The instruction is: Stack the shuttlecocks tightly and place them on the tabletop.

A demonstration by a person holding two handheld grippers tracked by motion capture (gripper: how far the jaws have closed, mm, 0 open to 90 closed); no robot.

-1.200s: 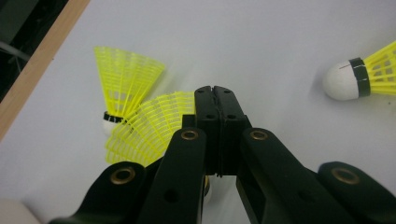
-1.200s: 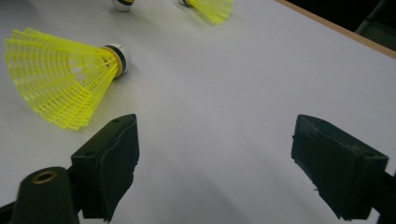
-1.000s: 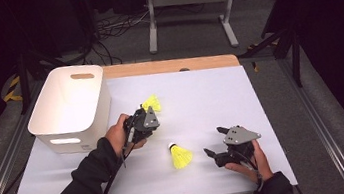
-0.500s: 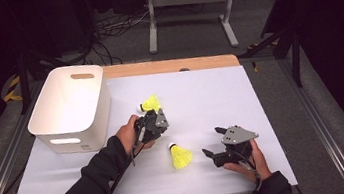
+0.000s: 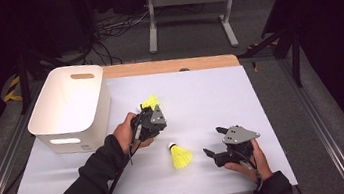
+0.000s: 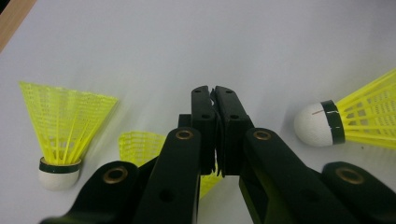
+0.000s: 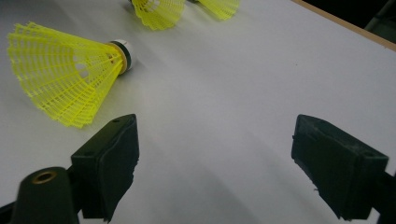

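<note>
Since the earlier high-view frames the left gripper (image 5: 151, 119) has travelled away from the white bin (image 5: 71, 108) toward mid-bench, and the right gripper (image 5: 218, 154) has barely shifted. In the left gripper view the jaws are pressed together, and a scrap of yellow mesh (image 6: 209, 179) shows just beneath them; I judge it a pinched shuttlecock skirt, though the grip itself is hidden by the jaws. Beside them an upright shuttlecock (image 6: 63, 128) stands on its cork, skirt up, and another lies on its side at the far edge of that view (image 6: 348, 122). The right gripper's jaws gape wide with nothing between them. The relation that matters is between these open jaws and the lying shuttlecock (image 5: 180, 155) on the white bench (image 5: 262, 105): it rests just to the left of the right gripper, between the two hands, nearer the right one. Its long axis runs from the cork (image 7: 122, 52) at the far end to the flared skirt (image 7: 60, 74) nearest the jaws. The next move probably calls for a short leftward swing so the jaws straddle the skirt across its axis.
</note>
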